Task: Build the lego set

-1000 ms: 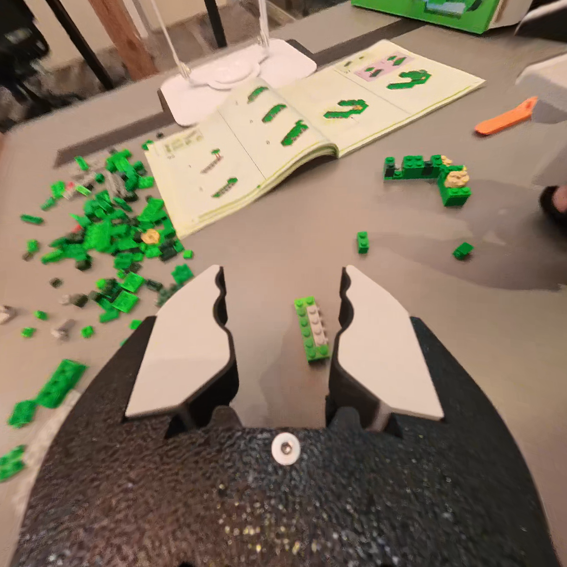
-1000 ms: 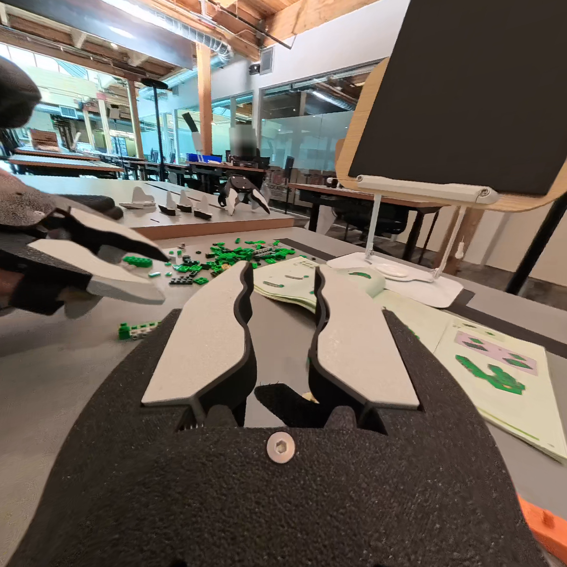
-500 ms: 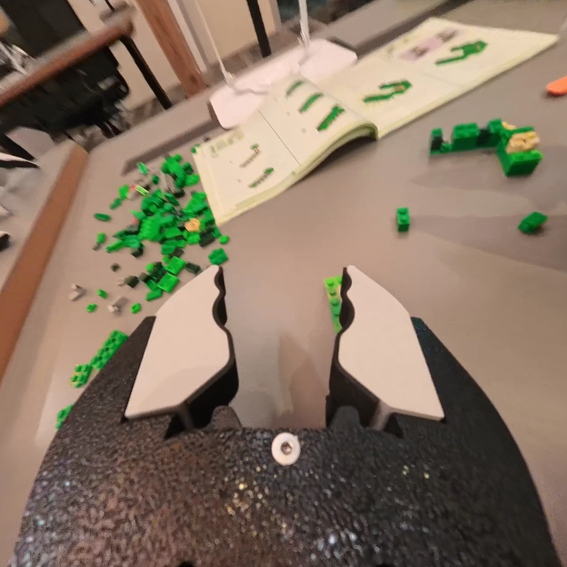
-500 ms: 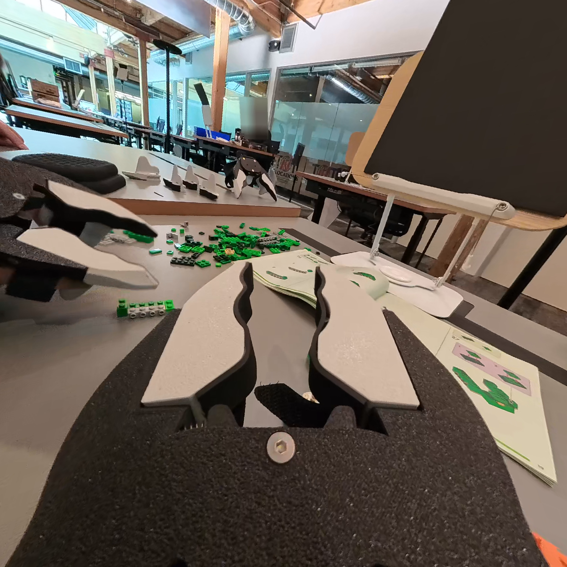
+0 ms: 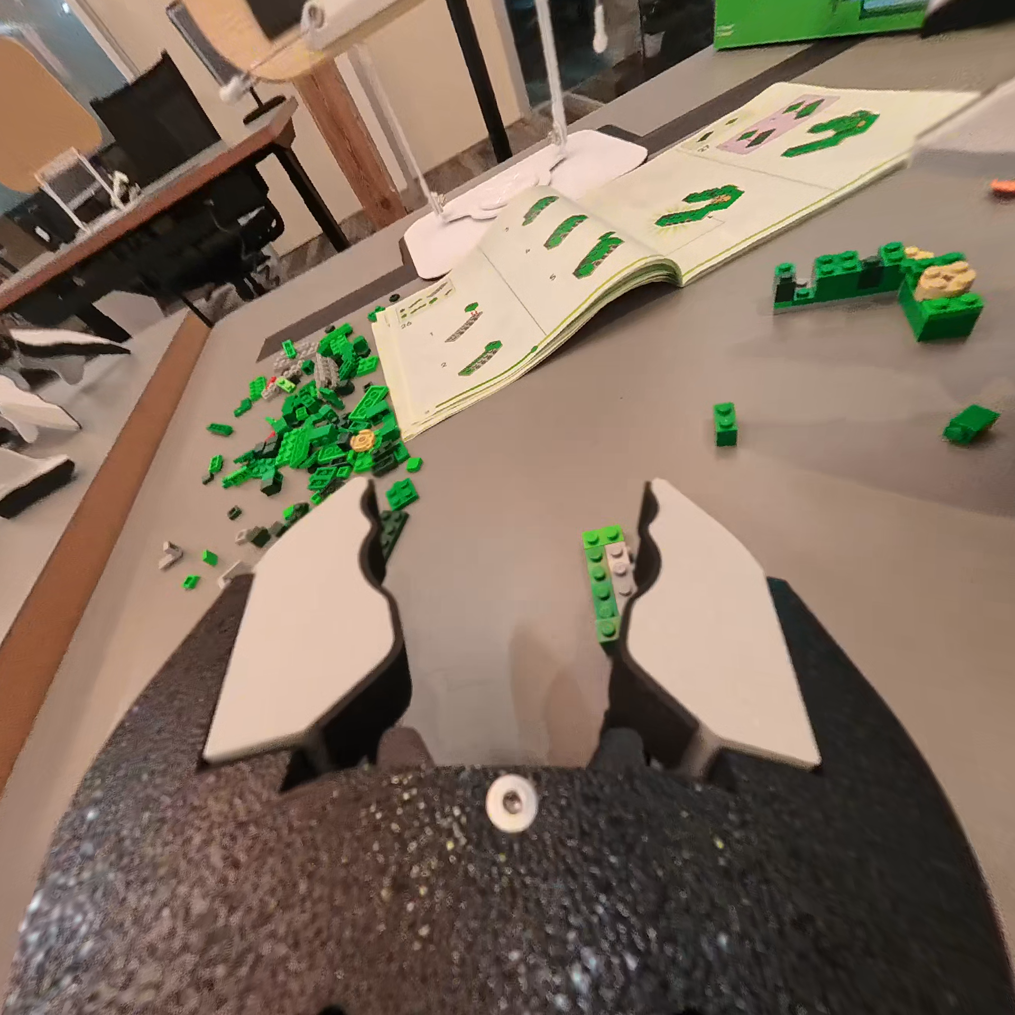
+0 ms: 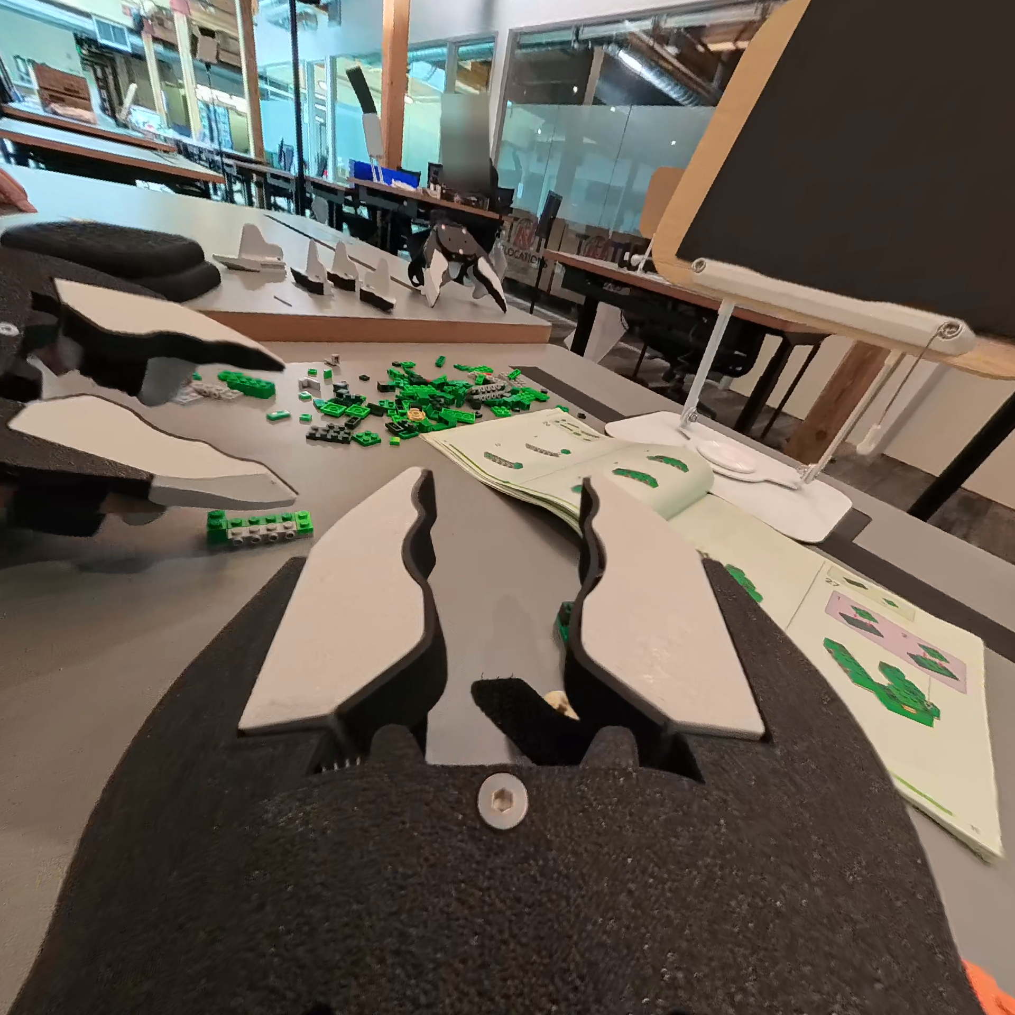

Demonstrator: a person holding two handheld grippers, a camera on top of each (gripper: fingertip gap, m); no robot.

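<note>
My left gripper [image 5: 508, 489] is open and empty, low over the grey table. A small green and grey brick strip [image 5: 607, 582] lies on the table just inside its right finger. The right wrist view shows that strip [image 6: 258, 527] below the left gripper [image 6: 285, 431]. My right gripper [image 6: 505, 483] is open and empty; a green piece [image 6: 563, 620] and a tan piece [image 6: 557, 703] peek out under its right finger. A partly built green assembly [image 5: 879, 285] with tan round pieces sits far right.
A pile of loose green bricks [image 5: 318, 434] lies left, beside the open instruction booklet [image 5: 604, 258]. Two single green bricks [image 5: 725, 423] [image 5: 969, 423] lie mid-right. A white stand base [image 5: 527, 181] holds a black board [image 6: 851, 137]. The table's wooden edge [image 5: 82, 527] runs at left. The green piece [image 6: 563, 620] lies around 9 centimetres away from my right fingertips. It turns up in the left wrist view [image 5: 794, 293] as well.
My left gripper shifted left and tilted up, so the strip went from between the fingers to beside the right finger. The right gripper's jaws widened slightly and its view tilted down.
</note>
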